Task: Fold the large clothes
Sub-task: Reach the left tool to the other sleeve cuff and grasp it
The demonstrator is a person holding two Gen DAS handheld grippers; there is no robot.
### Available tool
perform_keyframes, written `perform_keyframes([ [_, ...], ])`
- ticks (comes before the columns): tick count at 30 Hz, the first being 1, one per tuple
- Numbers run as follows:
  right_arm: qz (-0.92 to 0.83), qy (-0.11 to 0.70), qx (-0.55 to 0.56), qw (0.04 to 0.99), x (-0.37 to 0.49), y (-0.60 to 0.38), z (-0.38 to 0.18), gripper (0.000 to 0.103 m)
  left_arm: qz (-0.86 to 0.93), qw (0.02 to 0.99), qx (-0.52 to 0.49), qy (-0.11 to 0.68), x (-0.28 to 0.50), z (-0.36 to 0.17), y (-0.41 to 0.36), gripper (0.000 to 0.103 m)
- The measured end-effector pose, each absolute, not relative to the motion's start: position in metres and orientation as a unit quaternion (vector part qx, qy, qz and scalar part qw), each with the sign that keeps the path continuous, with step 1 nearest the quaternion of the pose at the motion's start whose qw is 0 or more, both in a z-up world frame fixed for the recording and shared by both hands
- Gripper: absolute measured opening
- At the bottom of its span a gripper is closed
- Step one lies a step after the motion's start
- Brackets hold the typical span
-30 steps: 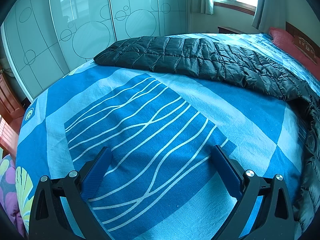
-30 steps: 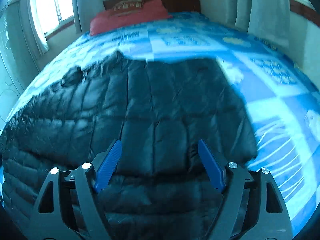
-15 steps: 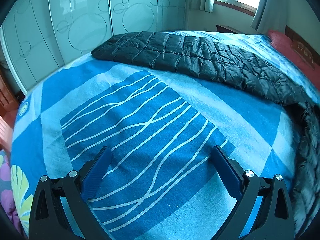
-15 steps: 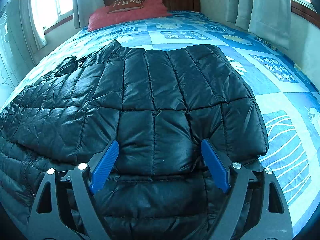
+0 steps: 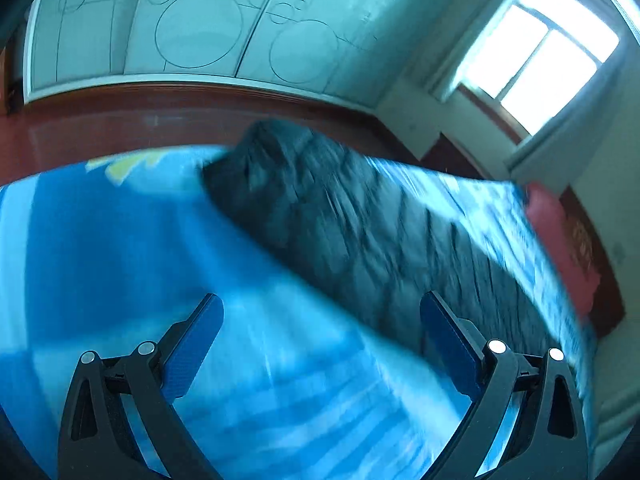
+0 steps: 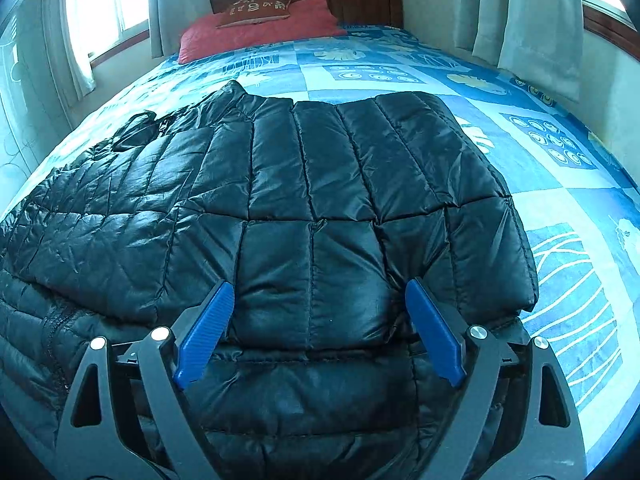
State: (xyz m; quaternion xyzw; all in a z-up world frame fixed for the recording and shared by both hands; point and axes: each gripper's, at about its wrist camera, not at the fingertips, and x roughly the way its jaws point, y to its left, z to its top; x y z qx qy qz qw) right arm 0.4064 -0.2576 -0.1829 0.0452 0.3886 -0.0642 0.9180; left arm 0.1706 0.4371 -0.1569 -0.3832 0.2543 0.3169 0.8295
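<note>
Left tongs [image 5: 320,320] swung and rolled, open over bedspread [image 5: 100,260], right tongs [image 6: 320,308] just widened above jacket [image 6: 320,184].

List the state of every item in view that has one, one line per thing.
black puffer jacket: lying on the bed, one part folded over, held by no gripper
right gripper: open, jaws just opened wider, over the jacket's near edge
left gripper: open, nothing between its jaws, view blurred
blue bedspread: spread flat over the bed
red pillow: lying at the headboard
curtains: drawn aside
</note>
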Motion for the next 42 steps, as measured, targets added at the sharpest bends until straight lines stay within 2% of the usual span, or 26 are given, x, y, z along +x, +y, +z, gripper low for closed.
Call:
perform_keyframes([
  [7, -0.066, 0.387, 0.042, 0.919, 0.406, -0.257, -0.183, 0.087, 0.289, 0.828, -0.432, 0.208, 0.175, -0.163, 0.482, 0.097],
  [8, -0.066, 0.387, 0.041, 0.919, 0.405, -0.257, -0.182, 0.087, 0.29, 0.827, -0.437, 0.203, 0.175, -0.163, 0.483, 0.093],
  [9, -0.066, 0.386, 0.041, 0.919, 0.405, -0.257, -0.182, 0.087, 0.296, 0.823, -0.44, 0.202, 0.174, -0.163, 0.484, 0.08],
  [14, -0.069, 0.385, 0.039, 0.92, 0.404, -0.258, -0.182, 0.087, 0.305, 0.819, -0.445, 0.196, 0.172, -0.165, 0.487, 0.063],
  [16, -0.068, 0.385, 0.039, 0.92, 0.404, -0.258, -0.182, 0.087, 0.31, 0.817, -0.446, 0.195, 0.176, -0.164, 0.488, 0.049],
  [17, -0.067, 0.385, 0.04, 0.92, 0.404, -0.258, -0.182, 0.087, 0.307, 0.814, -0.453, 0.196, 0.176, -0.165, 0.489, 0.036],
  [18, -0.068, 0.384, 0.039, 0.92, 0.404, -0.259, -0.182, 0.087, 0.305, 0.808, -0.465, 0.195, 0.175, -0.167, 0.49, 0.031],
  [22, -0.067, 0.384, 0.039, 0.92, 0.404, -0.259, -0.182, 0.087, 0.308, 0.802, -0.477, 0.186, 0.174, -0.172, 0.498, 0.034],
  [26, -0.067, 0.384, 0.039, 0.92, 0.404, -0.259, -0.181, 0.087, 0.28, 0.8, -0.51, 0.148, 0.169, -0.171, 0.497, 0.066],
  [29, -0.067, 0.384, 0.039, 0.92, 0.404, -0.259, -0.181, 0.087, 0.282, 0.78, -0.542, 0.135, 0.158, -0.164, 0.488, 0.076],
  [31, -0.068, 0.384, 0.039, 0.92, 0.404, -0.259, -0.181, 0.087, 0.275, 0.774, -0.556, 0.124, 0.155, -0.166, 0.482, 0.077],
  [36, -0.067, 0.383, 0.041, 0.92, 0.405, -0.26, -0.18, 0.087, 0.295, 0.792, -0.517, 0.137, 0.175, -0.165, 0.49, 0.076],
  [37, -0.067, 0.383, 0.041, 0.92, 0.405, -0.259, -0.181, 0.087, 0.297, 0.792, -0.515, 0.139, 0.178, -0.166, 0.492, 0.072],
  [39, -0.068, 0.382, 0.041, 0.921, 0.405, -0.26, -0.18, 0.087, 0.315, 0.786, -0.51, 0.154, 0.182, -0.169, 0.496, 0.038],
  [41, -0.069, 0.38, 0.041, 0.921, 0.406, -0.261, -0.179, 0.087, 0.322, 0.783, -0.507, 0.162, 0.182, -0.173, 0.5, 0.019],
  [42, -0.07, 0.38, 0.041, 0.921, 0.406, -0.259, -0.179, 0.087, 0.321, 0.787, -0.501, 0.165, 0.182, -0.173, 0.501, 0.014],
])
